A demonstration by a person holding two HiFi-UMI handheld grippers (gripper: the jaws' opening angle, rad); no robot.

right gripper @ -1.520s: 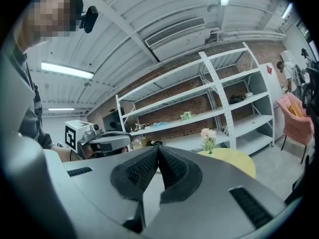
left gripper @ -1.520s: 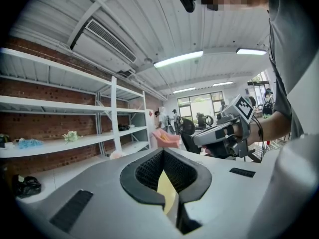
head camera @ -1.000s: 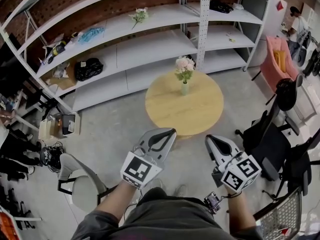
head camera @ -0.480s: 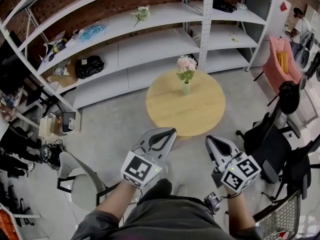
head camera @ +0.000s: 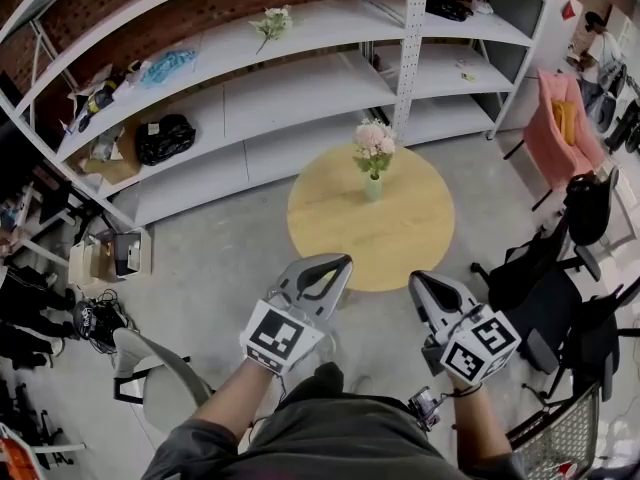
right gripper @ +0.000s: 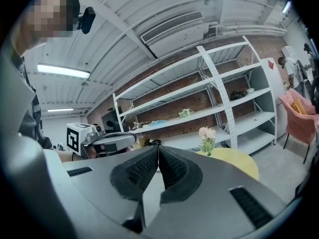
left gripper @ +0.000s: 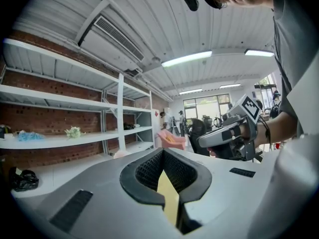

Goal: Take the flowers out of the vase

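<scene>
We hold left gripper (head camera: 343, 263) and right gripper (head camera: 416, 282) at lower centre, jaws pressed together, empty. The flowers (head camera: 374, 140) stand in the vase (head camera: 372, 189) on the round table (head camera: 335, 230), slightly lower in frame than before.

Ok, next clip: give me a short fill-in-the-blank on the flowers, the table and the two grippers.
1. The flowers in the vase are ____ in colour.
2. The vase stands on a wooden table whose top is ____ in shape.
3. The left gripper and the right gripper both have their jaws ____.
Missing words: pink; round; shut.
</scene>
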